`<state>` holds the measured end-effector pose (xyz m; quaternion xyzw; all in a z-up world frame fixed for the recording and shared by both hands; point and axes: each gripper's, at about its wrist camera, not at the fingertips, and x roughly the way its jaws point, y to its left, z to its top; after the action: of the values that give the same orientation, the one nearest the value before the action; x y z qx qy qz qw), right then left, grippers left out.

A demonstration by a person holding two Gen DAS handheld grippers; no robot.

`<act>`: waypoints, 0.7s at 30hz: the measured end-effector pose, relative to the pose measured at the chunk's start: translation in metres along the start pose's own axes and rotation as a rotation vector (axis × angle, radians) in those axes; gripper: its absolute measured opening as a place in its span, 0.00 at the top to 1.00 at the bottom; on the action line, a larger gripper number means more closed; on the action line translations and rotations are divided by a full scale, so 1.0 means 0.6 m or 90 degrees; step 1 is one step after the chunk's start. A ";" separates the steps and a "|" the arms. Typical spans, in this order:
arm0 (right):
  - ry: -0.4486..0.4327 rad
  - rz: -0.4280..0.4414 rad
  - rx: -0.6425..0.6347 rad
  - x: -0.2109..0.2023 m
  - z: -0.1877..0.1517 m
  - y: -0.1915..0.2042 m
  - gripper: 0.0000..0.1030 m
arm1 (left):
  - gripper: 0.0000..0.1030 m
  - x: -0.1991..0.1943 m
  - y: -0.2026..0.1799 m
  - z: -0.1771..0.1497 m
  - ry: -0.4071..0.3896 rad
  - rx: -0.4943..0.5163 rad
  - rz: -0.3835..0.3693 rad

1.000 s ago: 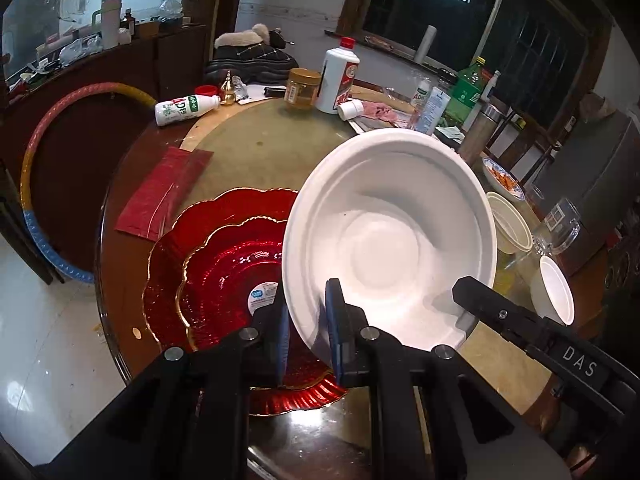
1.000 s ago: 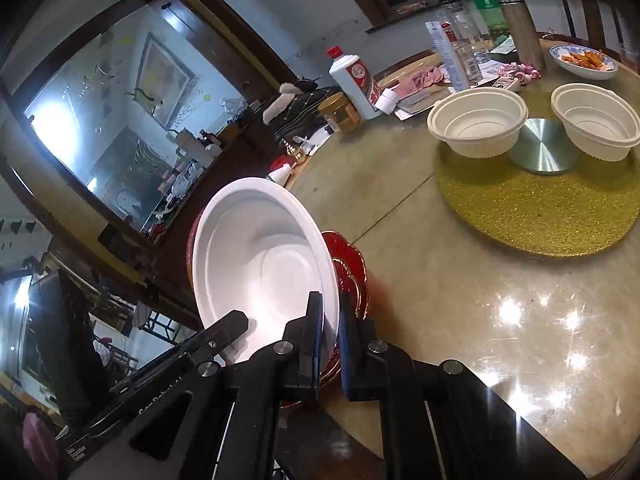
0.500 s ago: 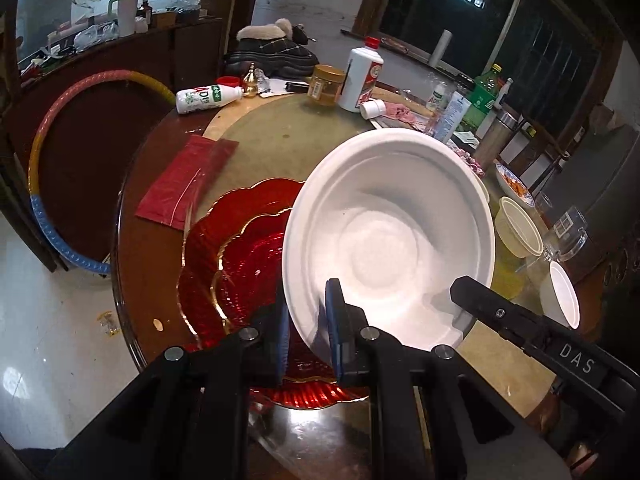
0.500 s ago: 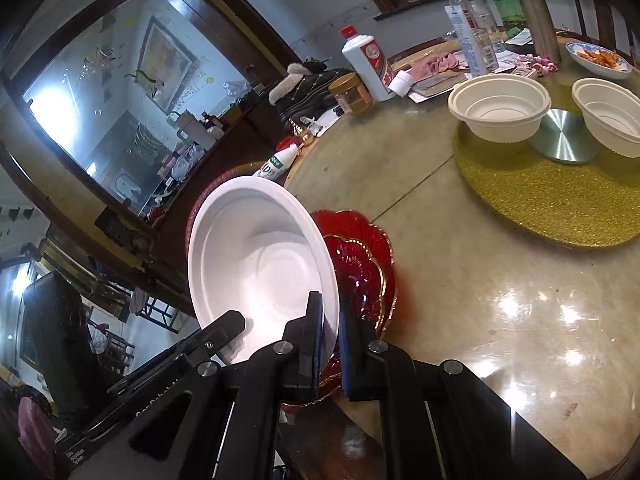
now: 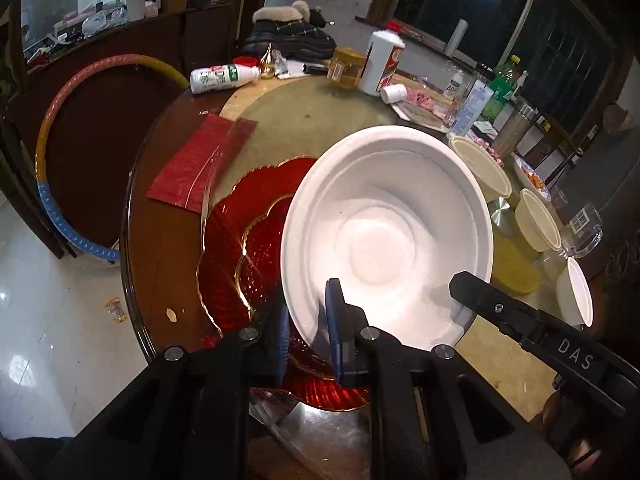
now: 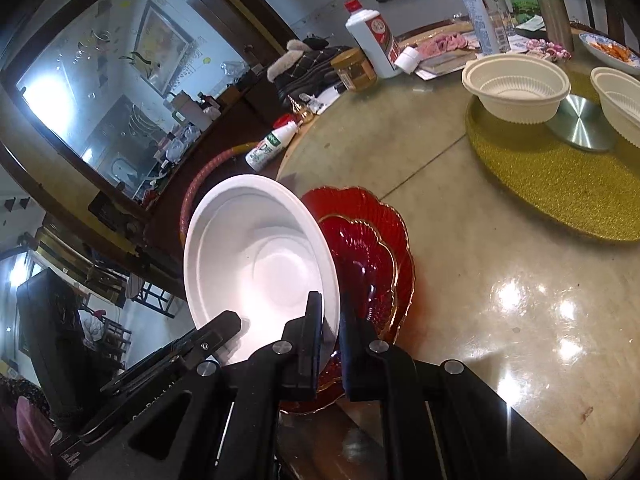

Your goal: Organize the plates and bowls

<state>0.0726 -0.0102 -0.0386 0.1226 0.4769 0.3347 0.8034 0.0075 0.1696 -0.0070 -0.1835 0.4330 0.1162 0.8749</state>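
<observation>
Two grippers pinch one white bowl (image 5: 384,236) above two red plates (image 5: 240,240).

Your left gripper (image 5: 306,320) is pitched steeply downward, its two fingers nearly together and clamped across the near rim of the white bowl (image 5: 388,236), one finger inside the rim, the other outside. Your right gripper (image 6: 330,328) is angled downward as well, jaws likewise nearly together, pinching the same bowl's rim on the opposite side. Each gripper's black finger shows at the edge of the other's view. Neither of your hands nor any sleeve is visible in either view.
</observation>
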 end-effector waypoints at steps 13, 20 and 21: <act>0.022 -0.005 -0.005 0.025 -0.008 0.001 0.92 | 0.86 0.011 0.013 -0.008 0.017 -0.010 0.010; 0.026 -0.008 -0.006 0.026 -0.010 0.003 0.92 | 0.86 0.012 0.013 -0.010 0.021 -0.010 0.011; 0.027 -0.008 -0.006 0.026 -0.009 0.003 0.92 | 0.86 0.013 0.013 -0.010 0.021 -0.010 0.011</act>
<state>0.0723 0.0007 -0.0515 0.1086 0.4932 0.3343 0.7958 0.0049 0.1743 -0.0181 -0.1888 0.4480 0.1240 0.8650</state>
